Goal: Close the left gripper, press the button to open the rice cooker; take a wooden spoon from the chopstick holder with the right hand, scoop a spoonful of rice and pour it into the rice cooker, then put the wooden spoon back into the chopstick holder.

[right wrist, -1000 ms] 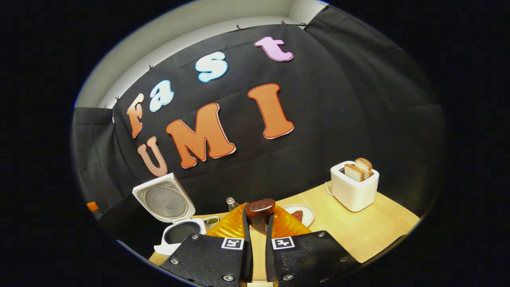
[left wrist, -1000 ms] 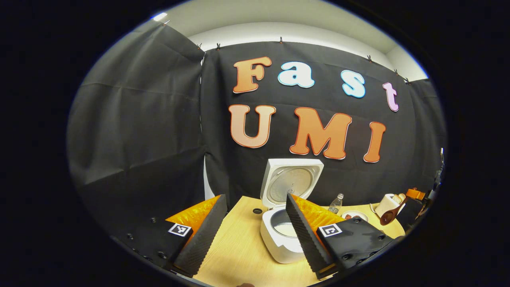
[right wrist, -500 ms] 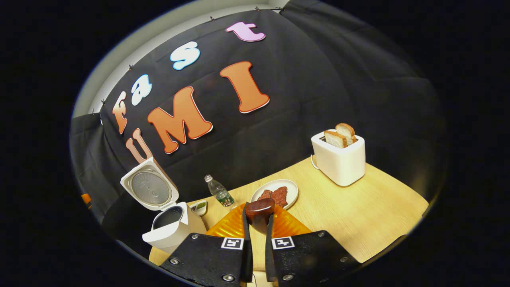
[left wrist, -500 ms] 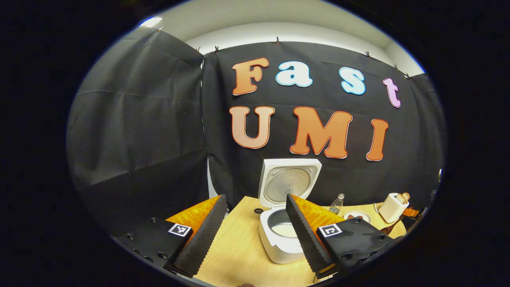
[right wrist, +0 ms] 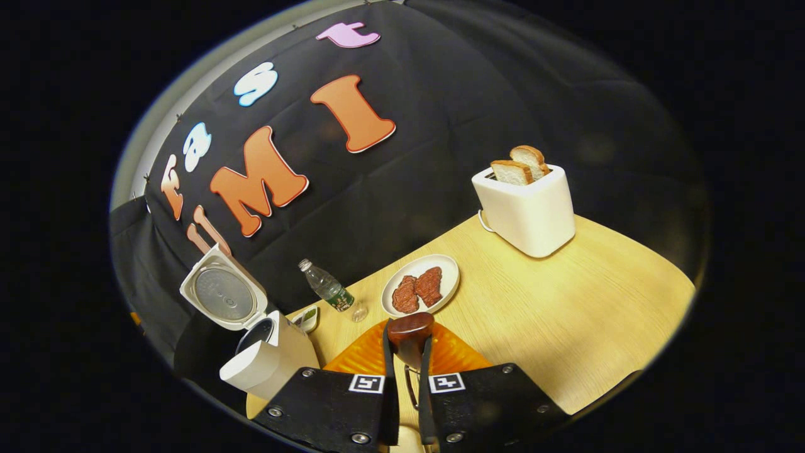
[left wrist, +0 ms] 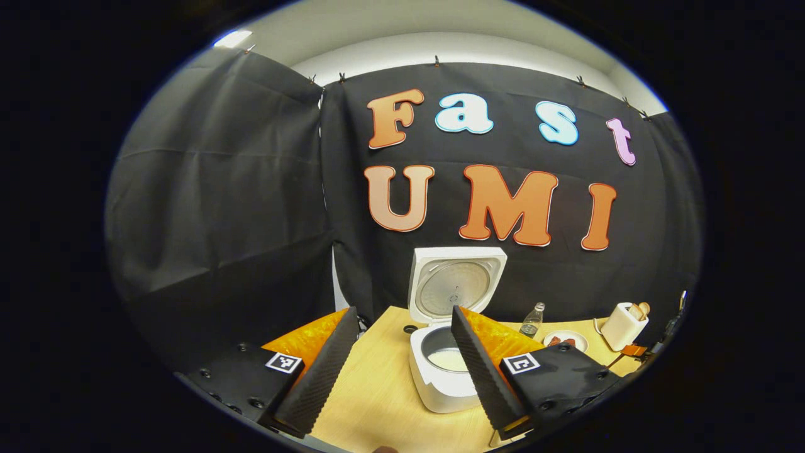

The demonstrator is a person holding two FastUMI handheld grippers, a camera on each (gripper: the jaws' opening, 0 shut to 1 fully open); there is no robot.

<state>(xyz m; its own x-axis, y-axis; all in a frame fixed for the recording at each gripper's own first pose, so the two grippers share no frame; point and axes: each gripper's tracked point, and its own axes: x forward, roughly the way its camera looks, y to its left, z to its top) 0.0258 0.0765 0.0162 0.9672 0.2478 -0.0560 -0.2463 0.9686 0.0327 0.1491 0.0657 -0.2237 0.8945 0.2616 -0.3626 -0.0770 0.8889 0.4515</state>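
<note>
Right gripper (right wrist: 407, 352) clamped on the wooden spoon (right wrist: 410, 332) at bottom centre; left gripper (left wrist: 402, 365) fingers spread apart, rice cooker (left wrist: 449, 340) lid up behind them.

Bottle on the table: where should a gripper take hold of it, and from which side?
Grip the bottle around its straight body, below the narrow neck, with the fingers level. It stands upright, so a side grasp likely holds best. Come from the table's near edge: the cooker and plate flank it. The left gripper is open; the right gripper holds the spoon.
</note>
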